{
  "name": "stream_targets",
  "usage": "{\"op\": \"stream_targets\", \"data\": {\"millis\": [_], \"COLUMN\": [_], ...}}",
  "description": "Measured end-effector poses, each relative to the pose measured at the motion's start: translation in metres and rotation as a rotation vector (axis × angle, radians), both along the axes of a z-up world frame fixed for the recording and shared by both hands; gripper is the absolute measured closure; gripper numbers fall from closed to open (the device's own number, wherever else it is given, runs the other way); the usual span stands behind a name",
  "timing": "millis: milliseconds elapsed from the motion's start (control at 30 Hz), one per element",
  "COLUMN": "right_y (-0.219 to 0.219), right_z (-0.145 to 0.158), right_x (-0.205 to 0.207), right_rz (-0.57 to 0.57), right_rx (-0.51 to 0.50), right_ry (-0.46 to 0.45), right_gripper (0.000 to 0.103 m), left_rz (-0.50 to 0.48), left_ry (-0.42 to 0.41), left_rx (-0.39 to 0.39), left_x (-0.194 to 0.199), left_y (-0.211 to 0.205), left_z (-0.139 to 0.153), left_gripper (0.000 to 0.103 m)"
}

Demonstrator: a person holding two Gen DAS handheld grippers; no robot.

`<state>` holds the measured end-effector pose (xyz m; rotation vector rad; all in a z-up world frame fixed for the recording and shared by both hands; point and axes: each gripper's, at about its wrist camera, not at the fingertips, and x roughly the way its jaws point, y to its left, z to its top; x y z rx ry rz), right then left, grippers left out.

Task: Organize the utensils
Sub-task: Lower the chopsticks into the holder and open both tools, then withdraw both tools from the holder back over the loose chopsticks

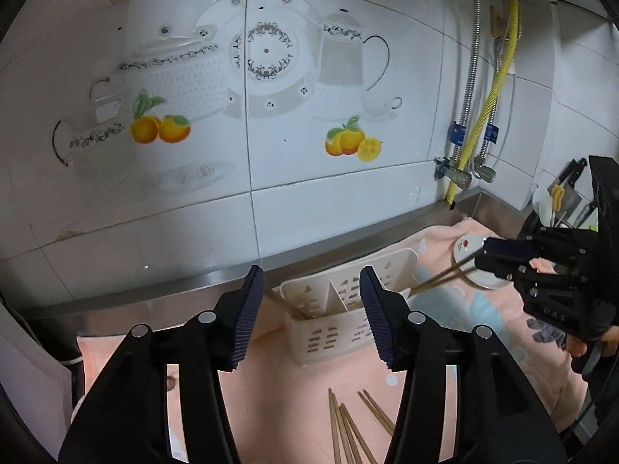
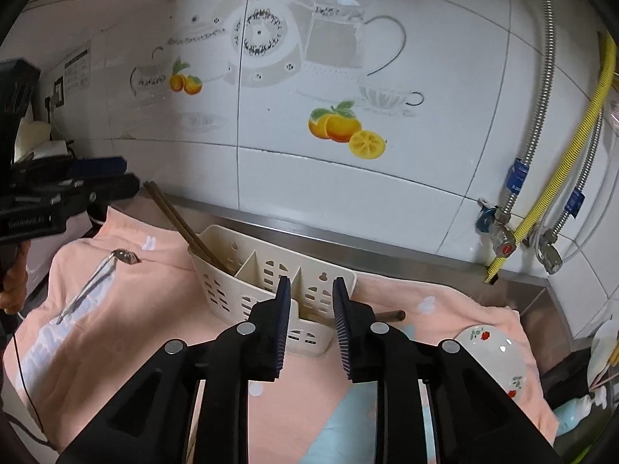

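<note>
Hovering half-open & empty, left hand-held gripper (image 1: pixel 311 276), caddy (image 1: pixel 329 334) w/ chopsticks (image 1: pixel 288 306) just beyond.

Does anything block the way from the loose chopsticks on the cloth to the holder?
Nothing visible does. Only bare cloth lies between the chopsticks and the holder. The right hand-held gripper hangs beside the holder's right end, off that path.

A shiny metal counter (image 2: pixel 406 259) runs along the wall. A pink cloth (image 2: pixel 127 309) lies on it. On the cloth, a cream holder (image 2: pixel 247 282) sits just ahead of the right gripper (image 2: pixel 311 326), a silver spoon (image 2: pixel 93 278) off to its left, a flowered bowl (image 2: pixel 491 352) to its right. Loose chopsticks (image 1: pixel 348 429) lie under the left gripper (image 1: pixel 313 317).
</note>
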<state>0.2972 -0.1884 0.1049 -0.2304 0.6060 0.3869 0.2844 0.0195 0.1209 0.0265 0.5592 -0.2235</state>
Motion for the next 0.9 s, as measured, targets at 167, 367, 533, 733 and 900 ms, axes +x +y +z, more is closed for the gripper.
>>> {"op": "stream_targets", "data": {"millis": [167,367,533,733,900], "right_y": [-0.001,0.000,0.003,0.007,0.013], "right_z": [0.003,-0.007,-0.026,-0.059,-0.090], "right_x": [-0.023,-0.056,-0.078,-0.104,-0.127], "right_rz": [-0.005,0.011,0.016,0.014,-0.002], "right_rx": [0.008,0.037,0.055,0.057,0.038], "right_ry": [-0.052,-0.066,-0.047,-0.002,0.025], "right_gripper": [0.070,0.062,0.057,0.052,0.045], "left_rz": [0.001,-0.002,0.024,0.003,-0.054], "left_ry": [-0.013,-0.003,-0.022,0.067,0.134], "left_rx": [0.010,-0.001,-0.018,-0.088,-0.056], "left_x": [-0.021,-0.052,-0.078,-0.095,-0.109], "left_y": [0.004,0.011,0.019,0.029,0.024], "left_z": [-0.007,-0.021,-0.037,-0.072,-0.107], "left_gripper": [0.032,0.013,0.005,0.005,0.005]}}
